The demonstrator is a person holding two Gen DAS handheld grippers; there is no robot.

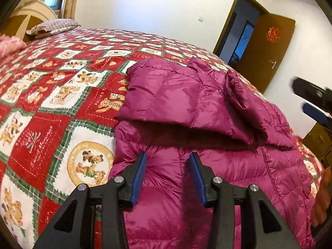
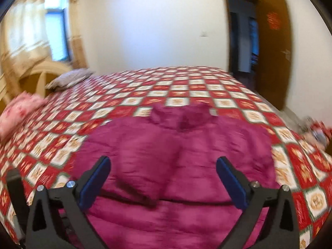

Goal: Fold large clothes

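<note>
A magenta quilted down jacket (image 1: 207,166) lies on the bed, its sleeves folded across the body (image 1: 176,97). My left gripper (image 1: 168,159) hovers just above the jacket's near left part, jaws open with nothing between them. My right gripper (image 2: 164,164) is wide open above the jacket (image 2: 176,149) in the blurred right wrist view, holding nothing. The right gripper's tips also show at the right edge of the left wrist view (image 1: 309,99), above the jacket's right side.
The bed has a red, white and green teddy-bear patterned cover (image 1: 62,103). A grey pillow (image 1: 54,27) and a pink pillow (image 2: 18,112) lie at the head. A brown door (image 1: 263,51) stands open at the right. A wooden cabinet (image 1: 319,141) is beside the bed.
</note>
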